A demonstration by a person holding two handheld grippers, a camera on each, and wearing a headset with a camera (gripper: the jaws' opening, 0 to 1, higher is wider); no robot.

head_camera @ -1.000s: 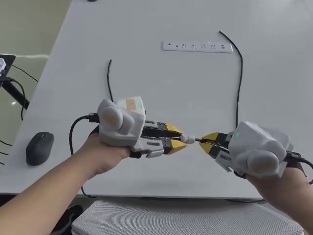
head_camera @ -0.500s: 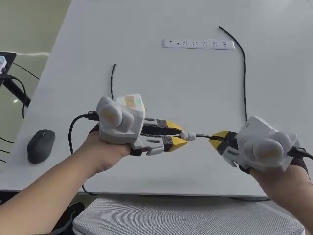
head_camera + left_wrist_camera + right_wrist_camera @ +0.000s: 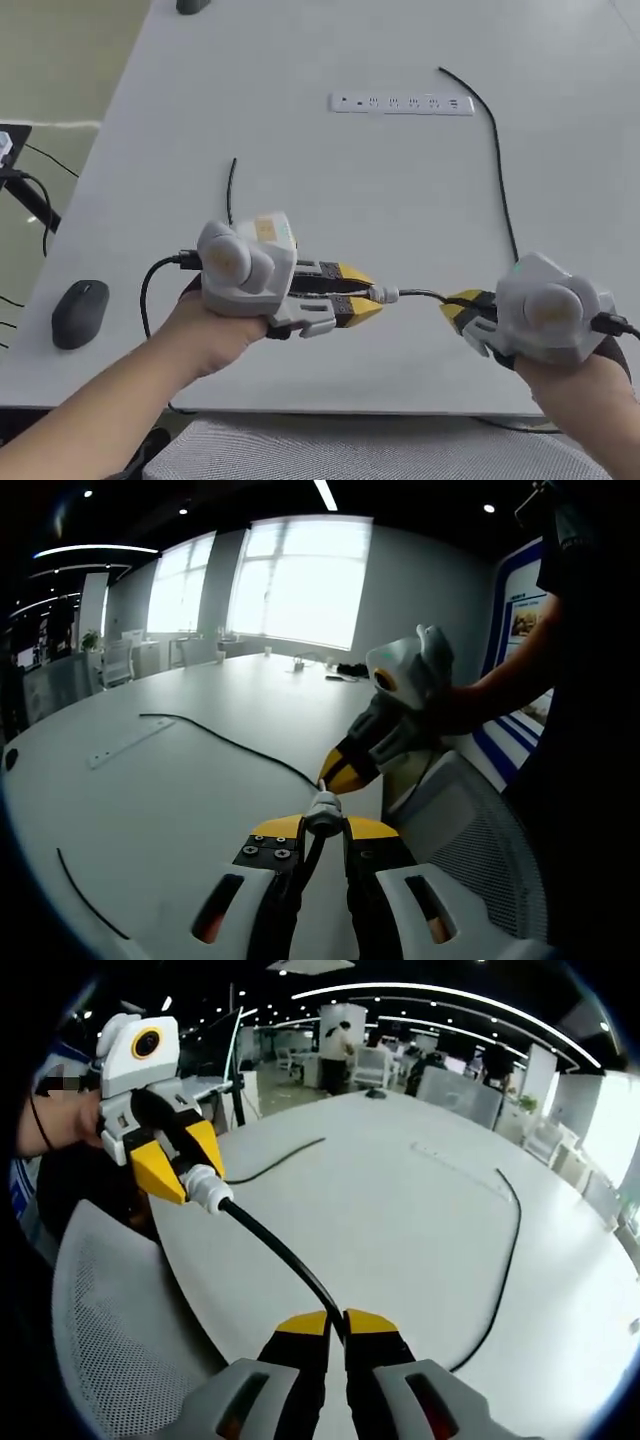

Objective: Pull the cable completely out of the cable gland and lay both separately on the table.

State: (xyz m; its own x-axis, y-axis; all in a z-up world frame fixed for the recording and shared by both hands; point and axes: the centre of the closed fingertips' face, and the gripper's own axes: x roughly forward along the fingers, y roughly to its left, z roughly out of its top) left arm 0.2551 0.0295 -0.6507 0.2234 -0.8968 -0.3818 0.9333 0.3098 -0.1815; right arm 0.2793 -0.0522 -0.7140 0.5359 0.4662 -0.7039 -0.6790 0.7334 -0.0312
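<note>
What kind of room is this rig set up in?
Probably an open-plan office or meeting room. There is a long white table with a power strip and a computer mouse on it, large windows along one wall, and office chairs under strip lighting farther back.

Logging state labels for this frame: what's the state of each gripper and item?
left gripper: shut on cable gland
right gripper: shut on cable
cable gland: held above the table, cable through it
cable: spans between the grippers, not yet pulled out
power strip: lying flat on table
mouse: resting near table edge
</note>
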